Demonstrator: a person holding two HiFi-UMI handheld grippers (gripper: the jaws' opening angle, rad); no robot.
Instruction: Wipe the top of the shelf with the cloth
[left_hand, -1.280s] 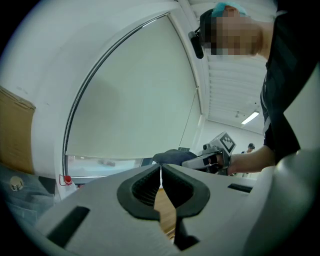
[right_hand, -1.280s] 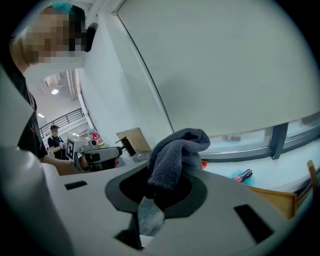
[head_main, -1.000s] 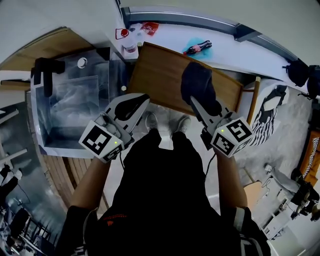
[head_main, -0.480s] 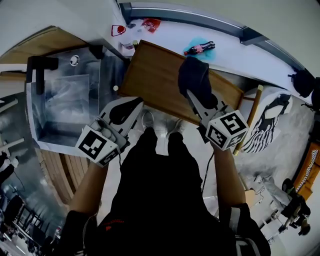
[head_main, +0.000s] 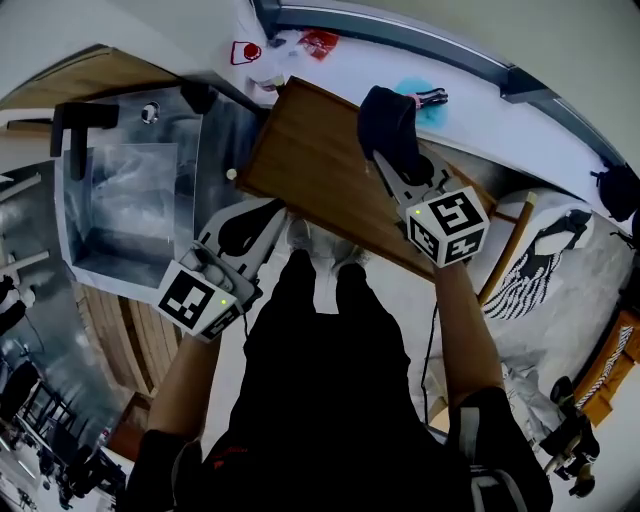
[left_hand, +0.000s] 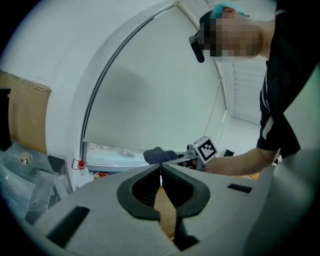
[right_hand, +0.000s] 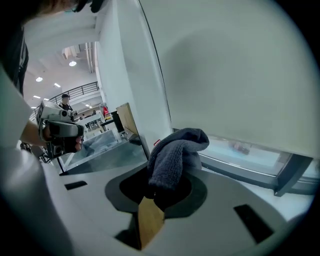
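Right gripper: jaws were clamped on the dark grey cloth, which bunched up past the tips.
Cloth position: upper middle of the head view, at the far edge of the wooden shelf top.
Left gripper: jaws were pressed together with nothing between them, by the shelf's near edge.
Risk: pushing further would likely carry the cloth off the wood. The bunched wad probably touched little surface.

A brown wooden shelf top seen from above, mostly bare. A bunched dark grey cloth rests on it at the far edge.
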